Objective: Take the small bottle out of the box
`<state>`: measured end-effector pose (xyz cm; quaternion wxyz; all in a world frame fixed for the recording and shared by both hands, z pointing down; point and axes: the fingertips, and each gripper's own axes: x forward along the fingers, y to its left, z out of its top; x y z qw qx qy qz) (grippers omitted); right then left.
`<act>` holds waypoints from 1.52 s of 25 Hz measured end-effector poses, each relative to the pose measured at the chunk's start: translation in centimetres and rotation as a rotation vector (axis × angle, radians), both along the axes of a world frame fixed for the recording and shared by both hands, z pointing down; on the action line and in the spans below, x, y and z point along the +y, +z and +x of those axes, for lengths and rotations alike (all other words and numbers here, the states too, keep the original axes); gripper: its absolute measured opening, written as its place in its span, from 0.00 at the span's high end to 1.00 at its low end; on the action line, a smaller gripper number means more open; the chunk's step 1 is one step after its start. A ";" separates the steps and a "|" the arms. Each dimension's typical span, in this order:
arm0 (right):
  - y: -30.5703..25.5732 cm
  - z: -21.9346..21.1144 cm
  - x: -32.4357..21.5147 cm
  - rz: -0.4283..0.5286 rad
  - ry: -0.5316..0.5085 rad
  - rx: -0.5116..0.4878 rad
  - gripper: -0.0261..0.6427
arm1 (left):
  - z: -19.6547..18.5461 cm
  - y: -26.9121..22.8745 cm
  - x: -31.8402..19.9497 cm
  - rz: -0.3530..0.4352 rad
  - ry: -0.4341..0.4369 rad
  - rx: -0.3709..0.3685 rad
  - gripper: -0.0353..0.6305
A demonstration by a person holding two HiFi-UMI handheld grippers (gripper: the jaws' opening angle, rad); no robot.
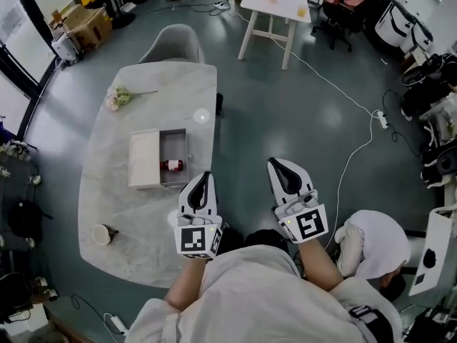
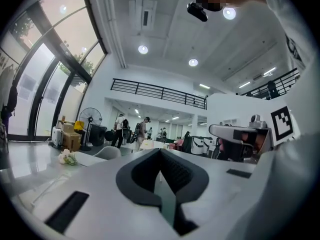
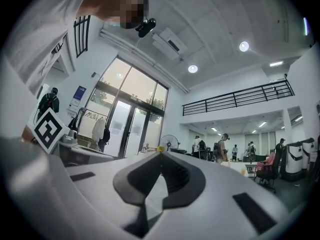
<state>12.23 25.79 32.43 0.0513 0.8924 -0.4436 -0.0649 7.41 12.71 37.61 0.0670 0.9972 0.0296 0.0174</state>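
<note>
In the head view a small red bottle (image 1: 172,165) lies on its side inside an open white box (image 1: 174,135), whose lid lies flat on its left. The box rests on a pale marble table (image 1: 107,191). My left gripper (image 1: 206,175) hangs over the table's right edge, just right of the box and apart from it, its jaws together and empty. My right gripper (image 1: 273,162) is over the floor further right, also shut on nothing. The left gripper (image 2: 160,150) in its own view and the right gripper (image 3: 161,154) in its own view point level across the hall; neither view shows the box.
A small bunch of flowers (image 1: 118,97) lies at the table's far end and a cup (image 1: 104,234) near its front. A grey chair (image 1: 175,43) stands behind the table. A white table (image 1: 275,2), a floor cable (image 1: 353,156) and a crouching person (image 1: 375,245) are to the right.
</note>
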 end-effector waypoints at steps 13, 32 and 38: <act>1.9 2.2 -10.4 -0.077 -0.212 -0.050 0.92 | 1.7 1.3 -7.7 -0.053 -0.132 -0.021 0.91; 7.0 4.4 -26.8 -0.196 -0.710 -0.164 0.92 | -0.9 6.2 -19.4 -0.125 -0.580 -0.153 0.91; 9.2 4.3 -30.6 -0.284 -0.829 -0.238 0.92 | -1.3 7.3 -21.6 -0.141 -0.679 -0.230 0.91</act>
